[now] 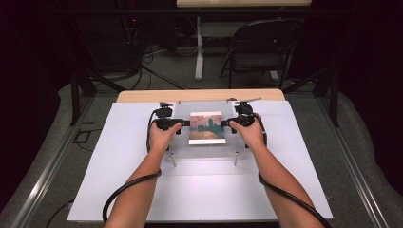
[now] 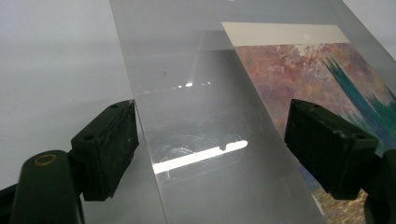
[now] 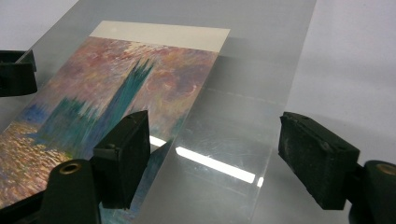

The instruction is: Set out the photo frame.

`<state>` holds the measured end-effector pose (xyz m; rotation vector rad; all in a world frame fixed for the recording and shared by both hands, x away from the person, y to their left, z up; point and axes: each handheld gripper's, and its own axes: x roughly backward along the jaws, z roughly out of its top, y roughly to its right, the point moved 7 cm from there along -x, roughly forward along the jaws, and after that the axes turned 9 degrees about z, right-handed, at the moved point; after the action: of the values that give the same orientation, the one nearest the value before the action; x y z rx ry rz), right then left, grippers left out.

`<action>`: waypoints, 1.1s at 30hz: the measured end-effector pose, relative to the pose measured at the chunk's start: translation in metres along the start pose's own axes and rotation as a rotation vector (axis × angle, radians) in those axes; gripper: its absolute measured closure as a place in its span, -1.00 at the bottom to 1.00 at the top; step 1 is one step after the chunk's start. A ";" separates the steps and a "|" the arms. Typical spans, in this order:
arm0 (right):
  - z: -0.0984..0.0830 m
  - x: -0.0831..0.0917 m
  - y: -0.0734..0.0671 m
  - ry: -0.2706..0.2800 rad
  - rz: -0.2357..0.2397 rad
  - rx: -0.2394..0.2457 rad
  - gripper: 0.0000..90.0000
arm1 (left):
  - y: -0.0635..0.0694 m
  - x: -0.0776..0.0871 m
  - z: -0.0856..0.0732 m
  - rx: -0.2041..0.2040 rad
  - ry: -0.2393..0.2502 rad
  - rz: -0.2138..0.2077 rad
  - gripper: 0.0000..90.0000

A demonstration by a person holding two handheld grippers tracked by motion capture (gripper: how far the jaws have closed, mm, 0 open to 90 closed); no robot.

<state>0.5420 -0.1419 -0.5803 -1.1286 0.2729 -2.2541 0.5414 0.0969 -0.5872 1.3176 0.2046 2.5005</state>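
jaws: left gripper [image 2: 210, 154] wide, right gripper [image 3: 212, 161] wide | each straddles clear sheet [image 1: 204, 154] edge, seemingly untouched

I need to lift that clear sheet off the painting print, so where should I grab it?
Grip the clear sheet by its bare left and right margins, one claw from each side. It lies flat, and those strips extend past the print. The left claw and right claw already straddle them, open.

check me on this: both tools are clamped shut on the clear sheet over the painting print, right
Not quite. Both tools are open: the left tool and right tool straddle the edges of the clear sheet with gaps beside the pads, as both gripper views show. The sheet does lie over the print.
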 end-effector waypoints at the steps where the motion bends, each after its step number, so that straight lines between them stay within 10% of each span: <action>1: 0.000 0.000 0.000 -0.004 0.002 -0.003 -0.46 | 0.000 0.000 0.000 0.000 -0.002 0.000 -0.62; 33: 0.002 -0.003 -0.001 -0.034 0.011 -0.047 -0.49 | 0.000 0.000 0.002 0.011 -0.052 -0.012 -0.56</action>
<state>0.5441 -0.1391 -0.5808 -1.1859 0.3186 -2.2272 0.5432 0.0969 -0.5855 1.3801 0.2147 2.4554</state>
